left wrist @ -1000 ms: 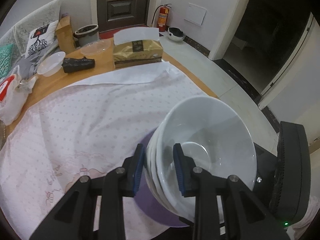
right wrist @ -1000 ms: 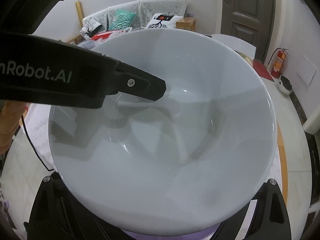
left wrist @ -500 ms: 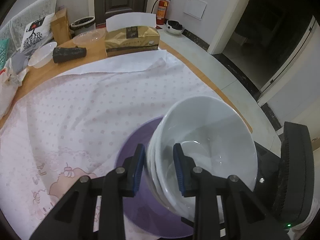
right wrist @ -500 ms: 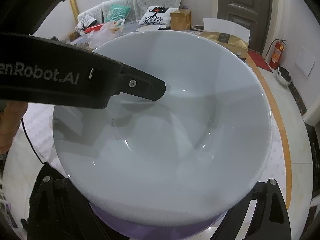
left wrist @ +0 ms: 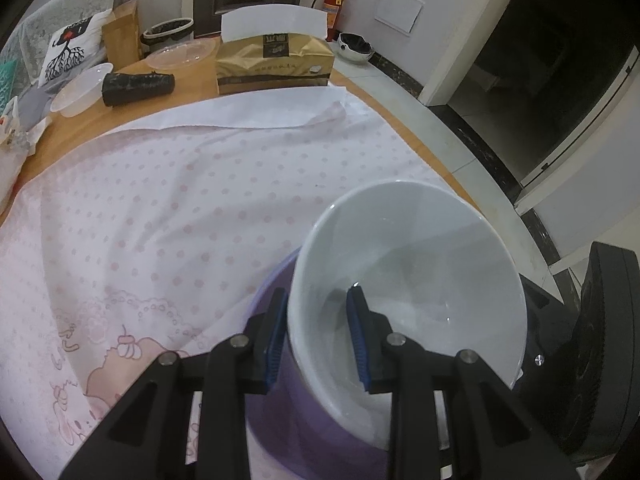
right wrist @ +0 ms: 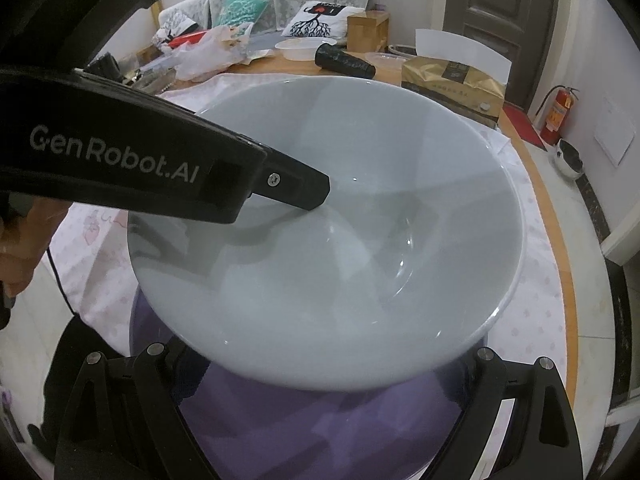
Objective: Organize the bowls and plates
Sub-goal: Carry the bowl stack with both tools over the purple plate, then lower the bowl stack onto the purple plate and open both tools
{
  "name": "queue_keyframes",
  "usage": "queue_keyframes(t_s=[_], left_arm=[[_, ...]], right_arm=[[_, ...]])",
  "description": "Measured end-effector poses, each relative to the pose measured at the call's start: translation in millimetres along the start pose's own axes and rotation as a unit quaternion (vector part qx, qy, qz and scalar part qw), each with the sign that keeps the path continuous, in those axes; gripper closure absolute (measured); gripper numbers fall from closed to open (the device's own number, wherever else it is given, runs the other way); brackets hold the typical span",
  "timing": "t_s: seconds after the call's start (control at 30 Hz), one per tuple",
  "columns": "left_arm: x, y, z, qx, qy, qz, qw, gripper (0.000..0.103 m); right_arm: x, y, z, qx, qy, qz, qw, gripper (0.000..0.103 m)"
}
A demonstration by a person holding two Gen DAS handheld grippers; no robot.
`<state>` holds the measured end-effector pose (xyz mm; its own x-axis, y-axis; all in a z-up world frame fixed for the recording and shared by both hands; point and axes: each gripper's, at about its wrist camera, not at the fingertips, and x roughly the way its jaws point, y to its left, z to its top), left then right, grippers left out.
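One white bowl [left wrist: 416,264] showing at the near edge right now — earlier layers can't be counted from here — and one purple plate [left wrist: 296,432] beneath it. Two black grippers: left gripper [left wrist: 318,338], right gripper [right wrist: 320,408]. Further back — two clear plastic containers [left wrist: 82,86] (one bowl-shaped, one flatter), one gold tissue pack [left wrist: 276,64], one black roll [left wrist: 138,88], one red fire extinguisher [left wrist: 332,4], one spotted cloth [left wrist: 180,208].

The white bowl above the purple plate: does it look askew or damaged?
Askew: the bowl is tipped, not level, with the left hand-held gripper pinching its wall over the plate. No crack or chip shows.
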<state>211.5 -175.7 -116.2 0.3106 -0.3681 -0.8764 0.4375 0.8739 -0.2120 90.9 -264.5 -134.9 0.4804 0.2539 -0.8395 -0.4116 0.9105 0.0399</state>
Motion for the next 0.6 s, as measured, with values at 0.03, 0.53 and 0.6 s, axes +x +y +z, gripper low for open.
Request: queue_keyframes(t_s=[0.03, 0.53, 0.6], left_arm=[[-0.2, 0.0, -0.4, 0.001, 0.0, 0.0, 1.0, 0.077], [-0.2, -4.2, -1.1, 0.001, 0.002, 0.005, 1.0, 0.07], [-1.3, -5.6, -1.3, 0.001, 0.003, 0.006, 1.0, 0.067]], right_arm=[[0.0, -0.3, 0.0, -0.001, 0.001, 0.0, 1.0, 0.013], [2.6, -8.1, 6.1, -0.006, 0.007, 0.0, 1.0, 0.013], [2.1, -9.0, 6.2, -0.005, 0.006, 0.001, 1.0, 0.013]])
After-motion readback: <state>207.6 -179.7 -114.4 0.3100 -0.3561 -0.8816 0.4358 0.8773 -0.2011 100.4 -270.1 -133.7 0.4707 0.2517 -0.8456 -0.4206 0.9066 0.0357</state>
